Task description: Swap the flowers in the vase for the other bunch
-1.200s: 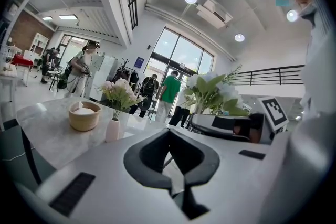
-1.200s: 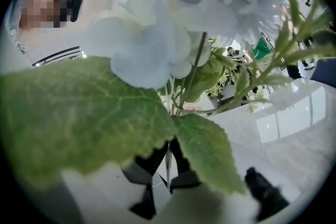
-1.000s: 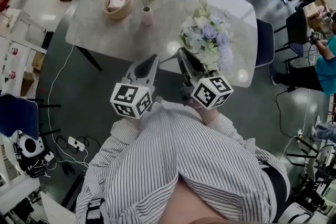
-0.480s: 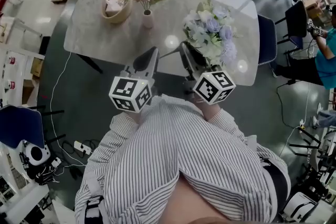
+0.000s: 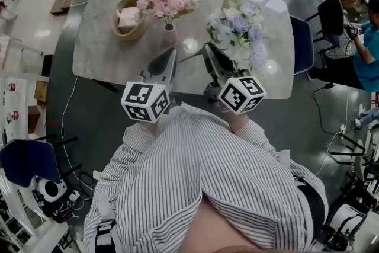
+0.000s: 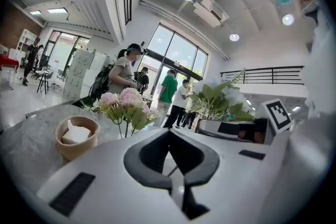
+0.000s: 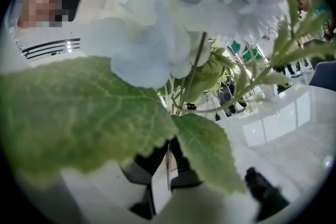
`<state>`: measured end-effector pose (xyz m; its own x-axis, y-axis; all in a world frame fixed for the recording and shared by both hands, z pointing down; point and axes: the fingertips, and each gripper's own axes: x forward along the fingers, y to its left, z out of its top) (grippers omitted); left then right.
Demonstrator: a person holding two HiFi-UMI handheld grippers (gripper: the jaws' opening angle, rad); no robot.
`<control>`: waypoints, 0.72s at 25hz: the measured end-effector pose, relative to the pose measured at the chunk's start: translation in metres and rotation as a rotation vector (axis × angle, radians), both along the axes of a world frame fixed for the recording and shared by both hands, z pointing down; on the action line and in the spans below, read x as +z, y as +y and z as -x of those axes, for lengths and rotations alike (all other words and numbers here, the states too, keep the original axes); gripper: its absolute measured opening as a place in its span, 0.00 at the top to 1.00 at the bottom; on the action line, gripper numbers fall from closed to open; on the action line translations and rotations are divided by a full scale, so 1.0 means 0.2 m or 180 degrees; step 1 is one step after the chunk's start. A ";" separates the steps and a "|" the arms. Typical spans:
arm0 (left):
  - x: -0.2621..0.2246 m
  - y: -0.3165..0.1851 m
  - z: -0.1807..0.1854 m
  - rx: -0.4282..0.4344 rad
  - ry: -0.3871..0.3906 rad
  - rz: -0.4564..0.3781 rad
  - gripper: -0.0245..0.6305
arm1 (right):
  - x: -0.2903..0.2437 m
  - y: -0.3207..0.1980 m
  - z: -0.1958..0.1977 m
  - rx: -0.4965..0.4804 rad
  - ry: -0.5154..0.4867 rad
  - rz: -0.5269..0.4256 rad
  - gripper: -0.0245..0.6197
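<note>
A bunch of pink flowers [image 5: 166,2] stands in a small pale vase [image 5: 170,34] on the marble table [image 5: 95,44]; they also show in the left gripper view as pink flowers [image 6: 123,105]. My left gripper [image 5: 167,58] is shut and empty, just short of the vase. My right gripper [image 5: 208,53] is shut on the stems of a blue and white bunch [image 5: 240,38], held upright over the table's near right part. Those blooms and leaves [image 7: 173,34] fill the right gripper view and hide most of its jaws.
A tan bowl [image 5: 125,18] with white tissue sits left of the vase, seen too as the bowl [image 6: 76,136]. A dark chair [image 5: 301,47] stands at the table's right edge. People stand beyond the table and at the right.
Both grippers have moved forward over the table's near edge toward the vase, the blue and white bunch going with the right one. The jaws stay as they were.
</note>
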<state>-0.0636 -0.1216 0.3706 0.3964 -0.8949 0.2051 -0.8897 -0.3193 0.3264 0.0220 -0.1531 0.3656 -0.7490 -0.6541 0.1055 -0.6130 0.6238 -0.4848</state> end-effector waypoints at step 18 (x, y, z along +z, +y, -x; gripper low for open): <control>0.08 -0.24 0.21 0.0227 0.0094 0.0101 0.95 | 0.02 -0.18 0.14 0.0386 0.0035 -0.0005 0.92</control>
